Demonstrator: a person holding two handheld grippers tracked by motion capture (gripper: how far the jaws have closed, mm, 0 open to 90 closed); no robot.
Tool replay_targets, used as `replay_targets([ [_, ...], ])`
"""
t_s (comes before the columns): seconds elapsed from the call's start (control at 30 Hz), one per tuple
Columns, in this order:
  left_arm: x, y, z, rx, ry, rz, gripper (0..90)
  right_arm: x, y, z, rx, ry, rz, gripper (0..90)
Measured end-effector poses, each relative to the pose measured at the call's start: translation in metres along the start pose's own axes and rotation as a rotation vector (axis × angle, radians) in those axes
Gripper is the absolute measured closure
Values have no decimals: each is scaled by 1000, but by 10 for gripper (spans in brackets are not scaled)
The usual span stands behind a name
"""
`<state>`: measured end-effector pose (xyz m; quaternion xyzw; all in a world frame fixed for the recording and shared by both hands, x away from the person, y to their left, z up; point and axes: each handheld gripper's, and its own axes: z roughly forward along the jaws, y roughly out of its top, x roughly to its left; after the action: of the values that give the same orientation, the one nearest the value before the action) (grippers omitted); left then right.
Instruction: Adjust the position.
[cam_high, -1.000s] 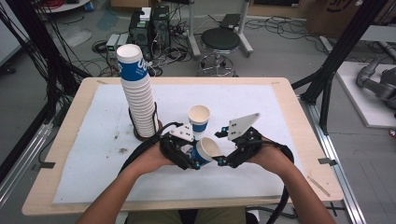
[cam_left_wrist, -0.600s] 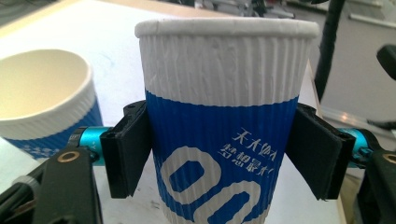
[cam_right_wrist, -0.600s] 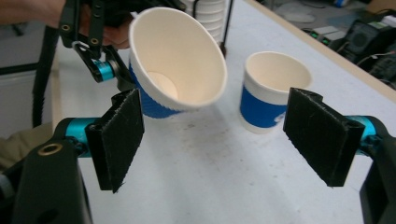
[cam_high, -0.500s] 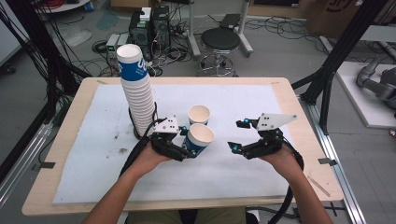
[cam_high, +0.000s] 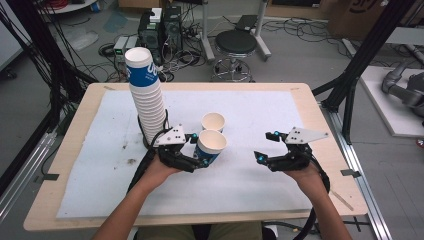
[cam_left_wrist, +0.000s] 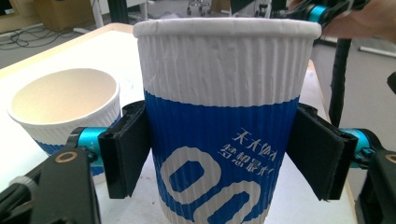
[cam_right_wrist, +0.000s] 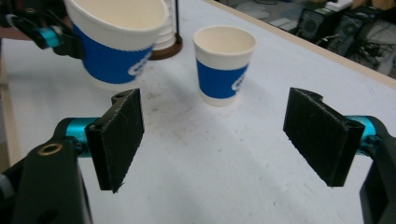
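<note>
From above, we are gripping a blue-and-white ribbed paper cup (cam_high: 211, 146) in our left gripper (cam_high: 200, 150), lifted beside a second standing paper cup (cam_high: 213, 121). In the left gripper view, both pads are pressing the cup's blue band. In the right gripper view, we are holding the right gripper (cam_right_wrist: 212, 135) wide apart, gripping nothing.

1. The held cup (cam_left_wrist: 224, 121) runs off the bottom edge in the left gripper view, so its base can't be seen.
2. The standing cup (cam_left_wrist: 65, 112) sits half behind the near black pad there.
3. In the right gripper view the held cup's rim is cut by the top edge.
4. The cup stack (cam_high: 147, 100) hides most of its stand (cam_high: 144, 131).
</note>
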<state>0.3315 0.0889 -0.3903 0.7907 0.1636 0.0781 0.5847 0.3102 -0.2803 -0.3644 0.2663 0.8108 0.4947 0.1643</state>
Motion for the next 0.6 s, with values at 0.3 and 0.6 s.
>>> replay_targets([
  [0.3, 0, -4, -9, -88, 25, -3, 255, -3, -21, -9, -46, -96, 11, 208],
  [0.6, 1, -8, -16, -117, 42, 2, 253, -4, -25, -11, -37, -122, 7, 207],
])
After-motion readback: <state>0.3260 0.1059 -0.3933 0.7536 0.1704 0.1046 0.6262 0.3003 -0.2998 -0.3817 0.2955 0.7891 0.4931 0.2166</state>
